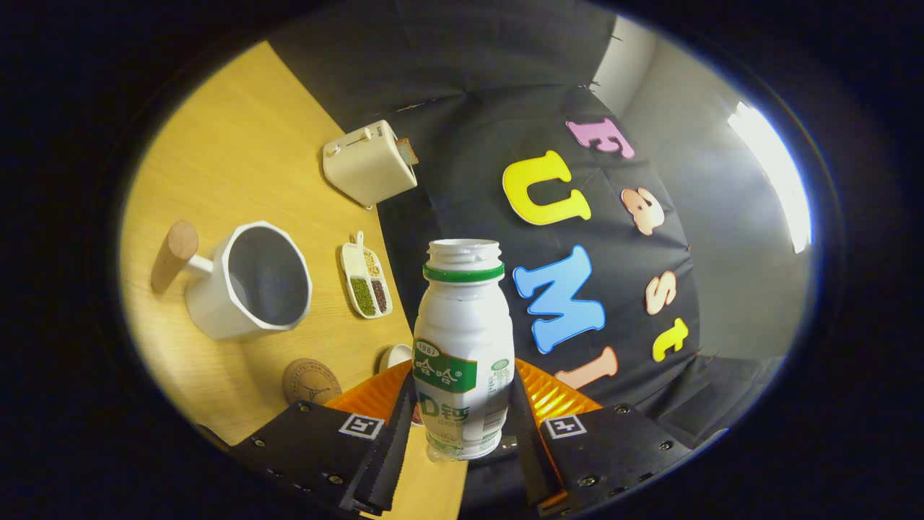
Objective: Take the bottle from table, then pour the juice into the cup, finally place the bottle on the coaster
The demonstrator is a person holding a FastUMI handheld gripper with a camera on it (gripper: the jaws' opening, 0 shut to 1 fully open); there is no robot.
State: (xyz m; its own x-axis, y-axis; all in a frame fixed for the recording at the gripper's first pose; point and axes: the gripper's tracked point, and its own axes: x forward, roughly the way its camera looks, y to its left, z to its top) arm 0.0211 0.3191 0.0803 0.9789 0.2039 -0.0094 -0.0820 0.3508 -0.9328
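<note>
The gripper [462,433] holds a small white plastic bottle [463,354] with a green neck ring and a green-and-white label. Both fingers press against the bottle's lower body, one on each side, so the jaws are closed on it. The bottle's mouth is uncapped and points away from the fingers, and the bottle is lifted off the table, with the booth wall behind its upper half.

The whole scene appears rolled in the gripper view: the light wooden table [238,144] stretches away to the left of the fingers and ahead of them.

Beyond the left finger, on the table, stands a white faceted ceramic cup [249,283] with a round wooden handle. Its opening faces the camera and the inside looks dark; I cannot tell whether it holds any liquid.

Just ahead of the left finger, nearest to it, lies a round brown coaster [310,380] with a faint printed design, bare on top. Between the coaster and the bottle, a small white round object [395,355] peeks out, partly hidden by the gripper body; what it is cannot be told.

Between the cup and the bottle lies a small white divided dish [365,278] holding green, dark and pale grains in separate sections. Farther ahead, near the table's edge, sits a cream-coloured toaster [368,165].
</note>
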